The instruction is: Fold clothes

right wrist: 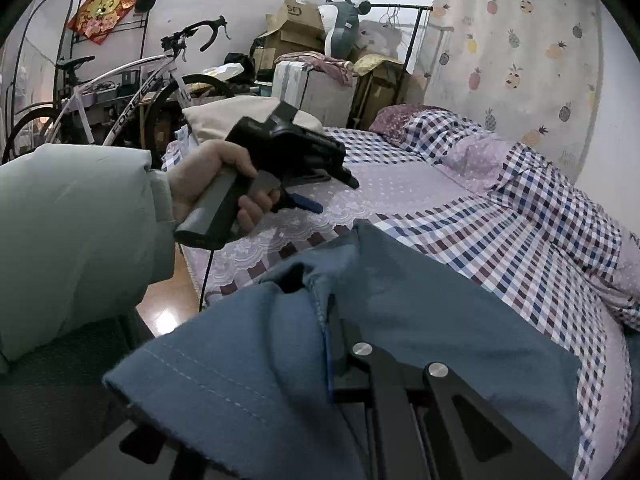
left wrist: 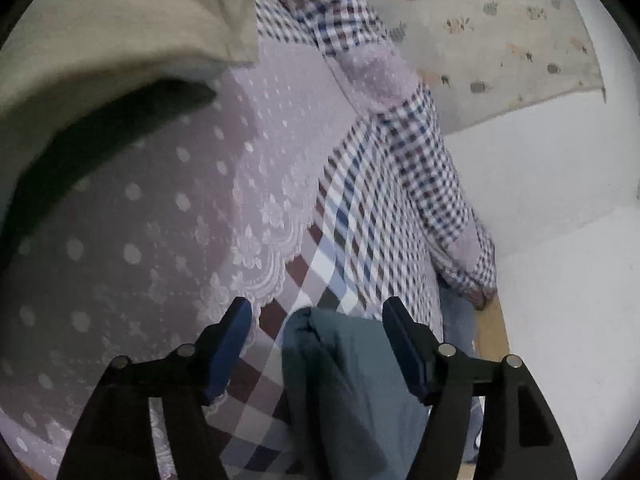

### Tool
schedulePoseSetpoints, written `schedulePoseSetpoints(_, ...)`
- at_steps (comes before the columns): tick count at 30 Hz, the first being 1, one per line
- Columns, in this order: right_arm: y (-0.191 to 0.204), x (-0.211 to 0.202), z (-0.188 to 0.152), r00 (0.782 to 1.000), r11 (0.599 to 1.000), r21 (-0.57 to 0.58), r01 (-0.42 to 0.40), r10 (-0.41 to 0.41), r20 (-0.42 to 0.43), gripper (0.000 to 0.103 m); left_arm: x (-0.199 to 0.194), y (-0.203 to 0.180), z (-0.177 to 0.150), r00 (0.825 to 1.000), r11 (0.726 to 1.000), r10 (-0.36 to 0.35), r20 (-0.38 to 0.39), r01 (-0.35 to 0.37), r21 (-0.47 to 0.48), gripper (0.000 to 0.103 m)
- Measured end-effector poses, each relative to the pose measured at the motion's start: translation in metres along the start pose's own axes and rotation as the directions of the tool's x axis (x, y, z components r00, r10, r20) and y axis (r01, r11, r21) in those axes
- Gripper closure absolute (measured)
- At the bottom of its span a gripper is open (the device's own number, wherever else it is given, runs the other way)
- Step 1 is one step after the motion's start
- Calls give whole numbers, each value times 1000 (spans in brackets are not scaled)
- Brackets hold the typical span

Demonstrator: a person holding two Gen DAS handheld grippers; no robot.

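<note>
A blue-grey garment (right wrist: 400, 300) hangs over the front edge of the bed, and my right gripper (right wrist: 330, 314) is shut on a fold of it; the cloth drapes over and hides the left finger. In the left wrist view the same garment (left wrist: 344, 380) rises in a bunched fold between the blue pads (left wrist: 232, 344) of my left gripper (left wrist: 318, 322), which stands open around it without pinching. From the right wrist view my left gripper (right wrist: 334, 194) is held in a hand (right wrist: 208, 176) with a pale green sleeve, above the lace bedcover.
The bed carries a checked sheet (right wrist: 500, 240) and a lilac dotted lace cover (left wrist: 180, 208). A beige pillow (left wrist: 120, 28) lies at the far end. A bicycle (right wrist: 132, 80), stacked boxes (right wrist: 296, 28) and a pineapple-print curtain (right wrist: 516, 60) line the walls. Wooden floor (right wrist: 168, 300) shows beside the bed.
</note>
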State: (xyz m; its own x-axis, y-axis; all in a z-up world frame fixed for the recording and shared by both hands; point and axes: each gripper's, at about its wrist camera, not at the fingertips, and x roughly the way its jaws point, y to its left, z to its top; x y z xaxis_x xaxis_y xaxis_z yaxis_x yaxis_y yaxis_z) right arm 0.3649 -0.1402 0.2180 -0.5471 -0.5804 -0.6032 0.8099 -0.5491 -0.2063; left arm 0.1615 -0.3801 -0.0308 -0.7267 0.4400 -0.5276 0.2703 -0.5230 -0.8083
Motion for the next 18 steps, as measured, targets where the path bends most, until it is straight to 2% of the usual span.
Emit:
schedulePoseSetpoints(1, -2, -2, 0, 1000, 1000, 10, 2, -2, 7, 99, -4, 2, 1, 1000, 1000, -1, 11, 1, 1, 32)
schedulePoseSetpoints(3, -9, -8, 1, 1000, 999, 39, 7, -8, 25, 99, 17, -9, -2, 998, 999, 15, -55, -12, 45, 32)
schedulePoseSetpoints(6, -24, -19, 2, 998, 994, 110, 5, -11, 60, 99, 40, -26, -6, 994, 994, 53, -101, -42, 106, 32)
schedulePoseSetpoints(9, -44, -28, 4, 995, 978, 206, -6, -15, 95, 99, 57, -38, -6, 985, 997, 11, -170, 3, 82, 32)
schedulePoseSetpoints(13, -68, -32, 9, 992, 951, 308, -23, -15, 121, 99, 63, -38, 1, 982, 1000, 13, -191, -14, -5, 32)
schedulePoseSetpoints(16, -80, -33, 15, 990, 940, 340, -21, -28, 137, 99, 32, -24, -19, 980, 998, -7, -198, -4, -57, 32)
schedulePoseSetpoints(18, -81, -34, 17, 989, 942, 334, -21, -29, 144, 99, 31, -18, -29, 974, 997, -31, -222, 15, -77, 32)
